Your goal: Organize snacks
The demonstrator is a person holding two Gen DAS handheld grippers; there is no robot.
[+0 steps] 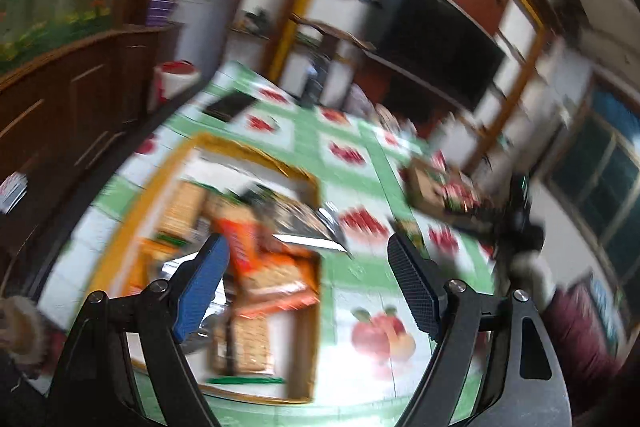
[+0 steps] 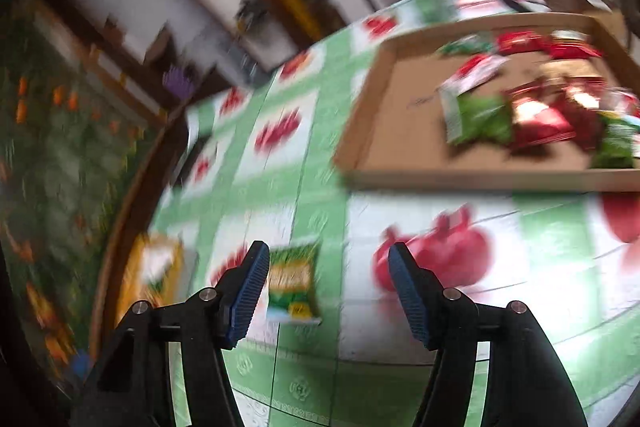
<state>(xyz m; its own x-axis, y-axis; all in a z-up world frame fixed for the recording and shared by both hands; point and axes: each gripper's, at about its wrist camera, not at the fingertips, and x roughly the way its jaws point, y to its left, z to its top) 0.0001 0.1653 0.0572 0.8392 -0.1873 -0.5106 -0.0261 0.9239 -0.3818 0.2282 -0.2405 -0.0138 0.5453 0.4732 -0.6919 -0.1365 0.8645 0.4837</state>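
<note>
Both the left tongs and right tongs gape empty. The green packet lies flat between the right fingers, so closing carelessly could skid it along the slick surface.

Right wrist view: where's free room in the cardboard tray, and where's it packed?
Free: the cardboard tray floor on its left half, between the left wall and the green packet. Crowded: the right half, where red packets pile up.
</note>
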